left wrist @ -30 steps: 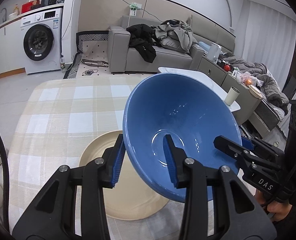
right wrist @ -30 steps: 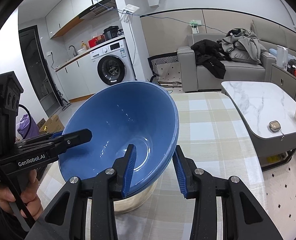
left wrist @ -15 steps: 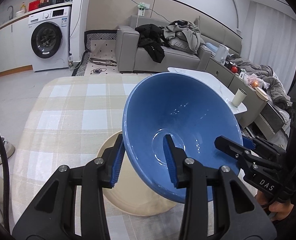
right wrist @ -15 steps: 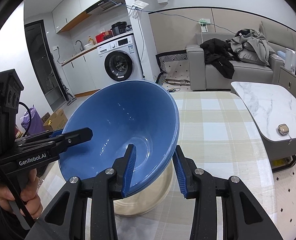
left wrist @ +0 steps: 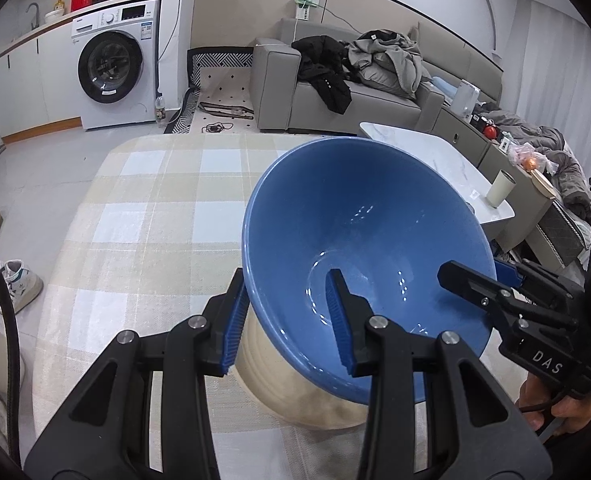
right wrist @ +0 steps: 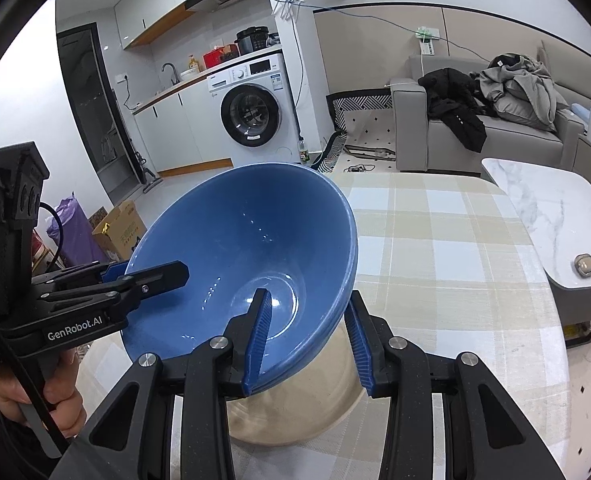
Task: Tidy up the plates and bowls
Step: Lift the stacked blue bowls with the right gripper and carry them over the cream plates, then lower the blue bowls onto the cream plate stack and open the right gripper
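Observation:
A large blue bowl hangs tilted over a cream plate that lies on the checked tablecloth. My left gripper is shut on the bowl's near-left rim, one pad inside and one outside. In the right wrist view the left gripper clamps the rim from the left. My right gripper is shut on the opposite rim, and the left wrist view shows the right gripper at the bowl's right edge. The bowl hides most of the plate. I cannot tell if they touch.
A white marble coffee table with a cup stands to the right of the dining table. A grey sofa with clothes and a washing machine lie beyond. Shoes and a cardboard box sit on the floor.
Both grippers have carried the bowl forward and down. The plate, earlier showing to the bowl's left, now sits almost wholly under it. Neither grip has changed.

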A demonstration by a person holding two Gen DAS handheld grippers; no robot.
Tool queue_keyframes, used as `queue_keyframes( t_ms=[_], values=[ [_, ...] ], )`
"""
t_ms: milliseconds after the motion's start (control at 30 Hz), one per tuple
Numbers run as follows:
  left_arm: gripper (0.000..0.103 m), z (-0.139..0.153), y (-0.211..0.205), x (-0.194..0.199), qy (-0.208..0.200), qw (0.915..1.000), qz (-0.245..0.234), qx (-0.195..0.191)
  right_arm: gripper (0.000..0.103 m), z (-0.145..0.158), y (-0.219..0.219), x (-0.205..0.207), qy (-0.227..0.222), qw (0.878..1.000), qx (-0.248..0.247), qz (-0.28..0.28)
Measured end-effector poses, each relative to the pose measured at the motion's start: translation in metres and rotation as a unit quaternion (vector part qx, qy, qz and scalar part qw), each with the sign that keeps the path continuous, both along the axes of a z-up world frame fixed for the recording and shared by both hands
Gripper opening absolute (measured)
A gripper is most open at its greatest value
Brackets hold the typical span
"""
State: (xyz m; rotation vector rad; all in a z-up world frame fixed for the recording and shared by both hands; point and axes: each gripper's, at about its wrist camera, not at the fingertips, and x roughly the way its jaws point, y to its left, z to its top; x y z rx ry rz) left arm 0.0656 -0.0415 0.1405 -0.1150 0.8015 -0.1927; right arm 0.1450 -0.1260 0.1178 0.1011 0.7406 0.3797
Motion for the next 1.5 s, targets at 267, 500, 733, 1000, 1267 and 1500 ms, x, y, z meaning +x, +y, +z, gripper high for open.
queue_keyframes(
  t_ms=[267, 500, 733, 1000, 1267, 1500],
  values=[
    [0.035, -0.028, 0.015, 0.019, 0.021, 0.9997, 0.009, 0.001, 0.038, -0.014, 0.01, 0.014, 0.017, 1.0, -0.002, 0.008],
    [0.035, -0.051, 0.022, 0.033, 0.036, 0.9993, 0.012, 0.004, 0.038, -0.025, 0.014, 0.023, 0.027, 1.0, -0.006, 0.011],
    [0.035, -0.066, 0.022, 0.044, 0.043, 0.999, 0.009, 0.009, 0.038, -0.034, 0.011, 0.032, 0.037, 0.999, -0.003, 0.007],
    [0.035, -0.065, 0.019, 0.049, 0.039, 0.9992, 0.008, 0.007, 0.038, -0.036, 0.01, 0.037, 0.04, 0.999, -0.003, 0.006],
    [0.035, -0.069, 0.021, 0.059, 0.039, 0.9992, 0.009, 0.007, 0.039, -0.036, 0.009, 0.041, 0.035, 0.999, -0.004, 0.007],
    [0.035, -0.07, 0.018, 0.059, 0.034, 0.9993, 0.003, 0.016, 0.039, -0.037, 0.008, 0.043, 0.038, 0.999, -0.004, 0.006]
  ],
)
